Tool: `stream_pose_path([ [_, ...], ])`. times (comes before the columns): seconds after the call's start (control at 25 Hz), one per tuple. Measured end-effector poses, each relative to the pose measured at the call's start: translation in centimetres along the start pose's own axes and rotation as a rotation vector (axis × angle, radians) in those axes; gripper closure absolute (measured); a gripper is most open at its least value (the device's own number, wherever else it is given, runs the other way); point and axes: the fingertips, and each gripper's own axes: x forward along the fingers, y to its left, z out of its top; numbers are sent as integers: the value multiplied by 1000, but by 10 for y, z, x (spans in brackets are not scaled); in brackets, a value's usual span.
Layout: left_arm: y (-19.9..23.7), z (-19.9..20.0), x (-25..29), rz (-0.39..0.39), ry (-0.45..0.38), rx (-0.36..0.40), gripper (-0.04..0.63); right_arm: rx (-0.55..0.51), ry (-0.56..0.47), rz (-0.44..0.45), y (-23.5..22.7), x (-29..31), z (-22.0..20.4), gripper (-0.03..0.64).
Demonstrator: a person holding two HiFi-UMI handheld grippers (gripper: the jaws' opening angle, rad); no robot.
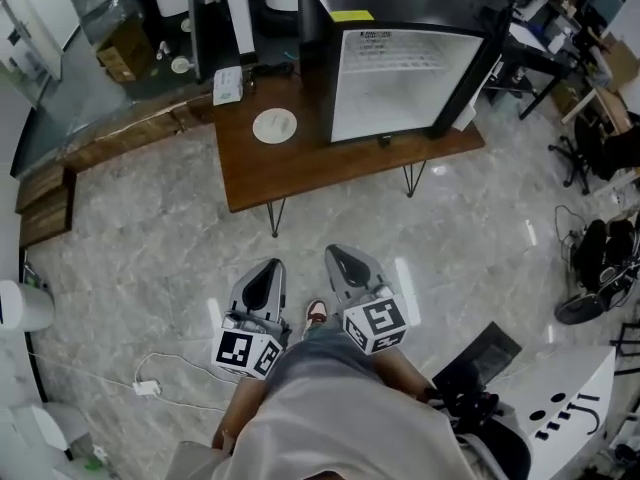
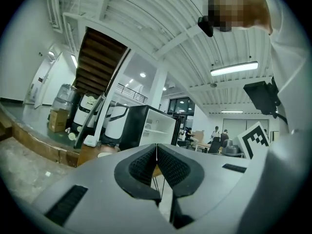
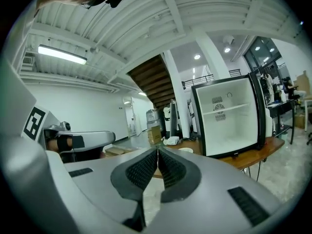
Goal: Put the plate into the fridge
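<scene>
A white plate (image 1: 274,125) lies on the brown wooden table (image 1: 300,168), just left of a small black fridge (image 1: 400,63) whose door stands open on a white, bare inside. The plate (image 3: 185,150) and the fridge (image 3: 231,118) also show in the right gripper view; the fridge (image 2: 146,128) shows far off in the left gripper view. My left gripper (image 1: 266,273) and right gripper (image 1: 345,260) are both shut and hold nothing. They hang side by side over the marble floor, well short of the table. Each points level toward it.
A white box (image 1: 228,85) lies at the table's back left corner. Wooden steps (image 1: 45,203) run along the left. A cable and plug (image 1: 146,387) lie on the floor near my left. Chairs, a fan (image 1: 590,278) and desks crowd the right side.
</scene>
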Motion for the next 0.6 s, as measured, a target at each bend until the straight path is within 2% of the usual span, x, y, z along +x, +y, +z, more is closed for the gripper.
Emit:
stream_pose_path([
  [0.08, 15, 0, 23, 16, 1, 12, 575, 9, 2, 5, -17, 26, 0, 600],
  [0.28, 55, 13, 67, 65, -27, -15, 575, 17, 36, -4, -50, 79, 11, 600],
  [0.48, 71, -1, 105, 57, 18, -3, 575, 45, 40, -35, -82, 99, 4, 600],
  [0.6, 80, -4, 132, 21, 54, -1, 575, 76, 43, -84, -105, 115, 4, 600],
])
